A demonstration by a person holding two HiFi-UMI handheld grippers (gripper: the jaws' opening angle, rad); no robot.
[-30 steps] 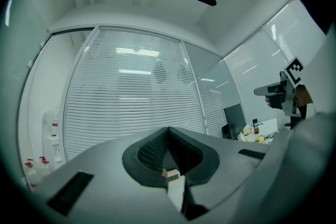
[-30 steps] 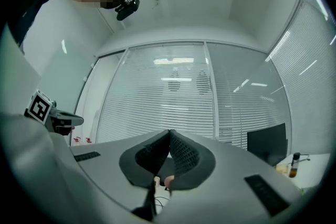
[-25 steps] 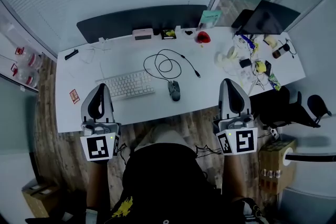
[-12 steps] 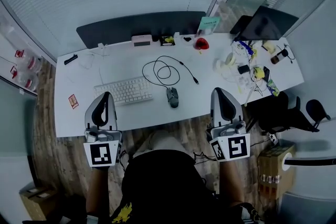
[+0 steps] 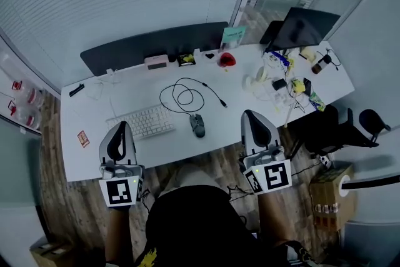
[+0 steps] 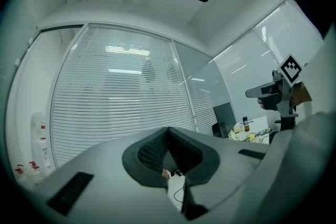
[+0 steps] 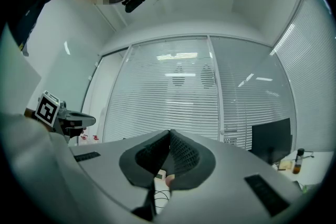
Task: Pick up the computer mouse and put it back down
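Head view. On a white desk [image 5: 94, 97]: a dark computer mouse [image 5: 197, 125], flat on the surface near the front edge, just right of a white keyboard [image 5: 141, 121] and not touching it. Behind the mouse, a black cable [image 5: 182, 97] in loose loops. Held near the desk's front edge: left gripper [image 5: 119, 127] in front of the keyboard's left end, right gripper [image 5: 252, 115] well to the right of the mouse. Mouse between the two, touched by neither. Both pointed toward the desk, marker cubes [image 5: 120, 192] nearest the person. Further back: a dark divider panel [image 5: 150, 45], a pink box [image 5: 156, 62], a red object [image 5: 227, 59]. At the right end, a dark monitor [image 5: 301, 27] and small clutter [image 5: 290, 81]. Off that end, a black office chair [image 5: 340, 128].

Left gripper view. Jaws pressed together, dark ribbed pads [image 6: 181, 152] meeting in one line, nothing between them. Through the notch beneath, a sliver of desk and cable. Beyond: slatted blinds [image 6: 121, 107] and the monitor. At the right edge, the right gripper, roughly level, its marker cube on top.

Right gripper view. Jaws likewise closed tight, pads meeting in a single seam, empty. Below the seam, a strip of desk with cable loops. Blinds across the background, monitor to the right, a small bottle [image 7: 298, 161] beside it. At the left edge, the left gripper with its marker cube.
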